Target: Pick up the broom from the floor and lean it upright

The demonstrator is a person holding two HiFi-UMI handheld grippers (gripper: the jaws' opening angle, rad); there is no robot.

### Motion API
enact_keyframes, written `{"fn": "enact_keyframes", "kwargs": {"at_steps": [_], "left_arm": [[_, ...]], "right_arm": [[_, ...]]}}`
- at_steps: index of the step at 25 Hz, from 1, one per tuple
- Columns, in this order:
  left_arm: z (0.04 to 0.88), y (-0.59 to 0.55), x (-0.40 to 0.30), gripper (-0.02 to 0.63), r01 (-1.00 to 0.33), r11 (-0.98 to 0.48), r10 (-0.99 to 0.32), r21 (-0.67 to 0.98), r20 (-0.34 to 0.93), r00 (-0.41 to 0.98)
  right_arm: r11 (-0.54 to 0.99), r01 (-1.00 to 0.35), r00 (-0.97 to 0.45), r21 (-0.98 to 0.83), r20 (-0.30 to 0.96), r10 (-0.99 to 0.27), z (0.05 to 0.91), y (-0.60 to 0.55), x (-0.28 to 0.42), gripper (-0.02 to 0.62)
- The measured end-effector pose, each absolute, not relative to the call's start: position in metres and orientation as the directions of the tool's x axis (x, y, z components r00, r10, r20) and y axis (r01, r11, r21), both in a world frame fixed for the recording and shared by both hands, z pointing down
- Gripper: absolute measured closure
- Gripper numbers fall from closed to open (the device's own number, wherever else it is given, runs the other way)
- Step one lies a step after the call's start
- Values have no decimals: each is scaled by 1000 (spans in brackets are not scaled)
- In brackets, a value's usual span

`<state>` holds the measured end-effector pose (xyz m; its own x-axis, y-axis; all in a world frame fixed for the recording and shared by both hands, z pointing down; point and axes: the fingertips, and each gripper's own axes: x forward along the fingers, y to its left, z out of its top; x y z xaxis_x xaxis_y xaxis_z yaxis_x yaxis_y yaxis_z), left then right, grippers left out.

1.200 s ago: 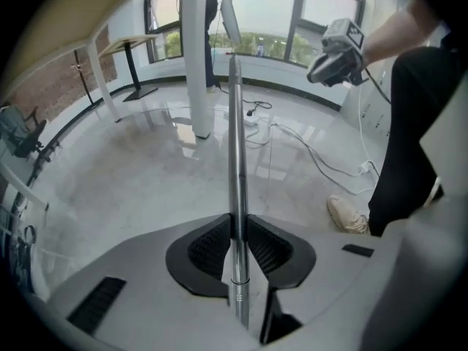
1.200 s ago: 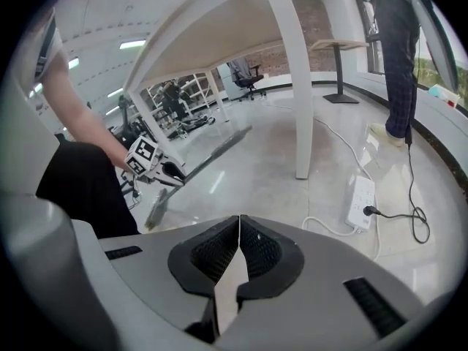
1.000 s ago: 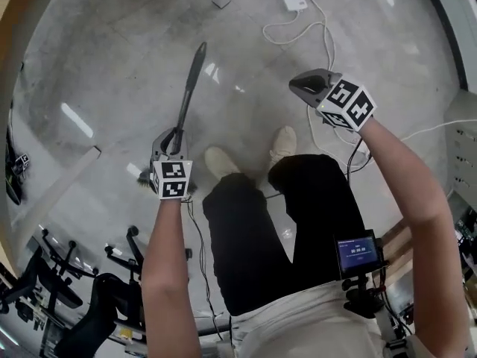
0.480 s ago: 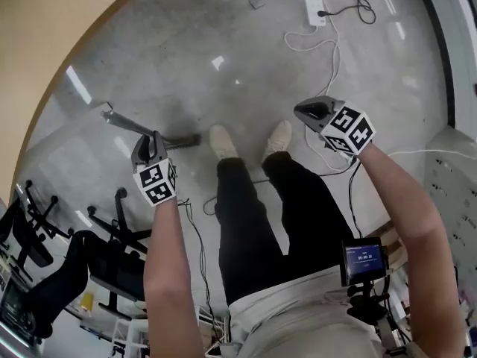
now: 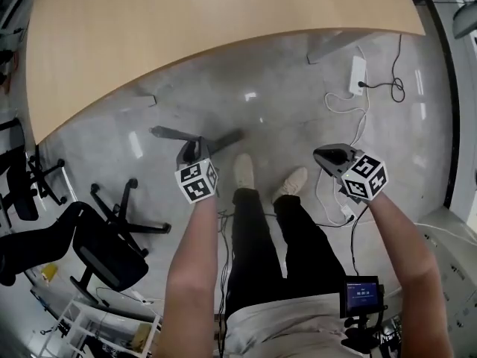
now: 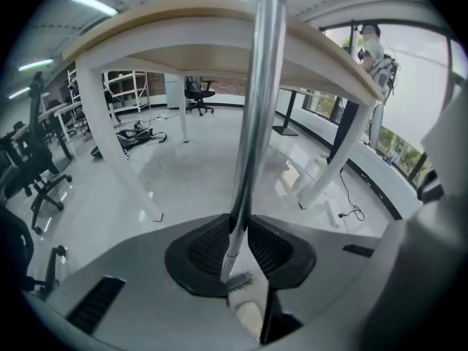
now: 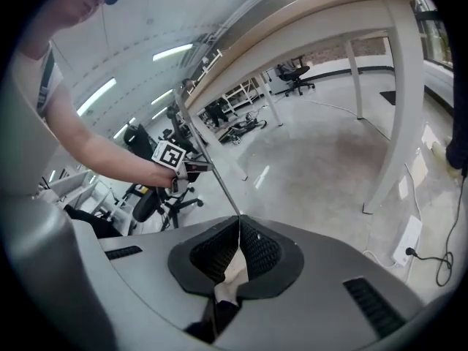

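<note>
Bright, even indoor light is cast by ceiling strips (image 6: 93, 3), seen high above the left claw (image 6: 238, 232) and up and to the left of the right claw (image 7: 239, 225). Pale streaks of glare are thrown on the polished floor (image 5: 298, 103) ahead of both claws. The windows (image 6: 409, 159) to the right of the left claw are washed out. Straight lines are bent toward the edges, the corners are blacked out, and the broom handle (image 6: 259, 86) in the left claw is rendered soft.

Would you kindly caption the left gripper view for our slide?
Left gripper clamped on the broom handle, a wooden-topped table beyond.
</note>
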<state>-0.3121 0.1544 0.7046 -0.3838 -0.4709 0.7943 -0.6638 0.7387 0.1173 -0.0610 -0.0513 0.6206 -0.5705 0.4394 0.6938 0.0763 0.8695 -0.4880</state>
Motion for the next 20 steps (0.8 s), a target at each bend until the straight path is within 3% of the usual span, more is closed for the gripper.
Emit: {"fn": "enact_keyframes", "kwargs": {"at_steps": [20], "left_arm": [[714,124,-372,529,-617,782,-424,88,801,-422]], "right_arm": [[880,9,-530,-475,744,408,628,-66,-64,578]]}}
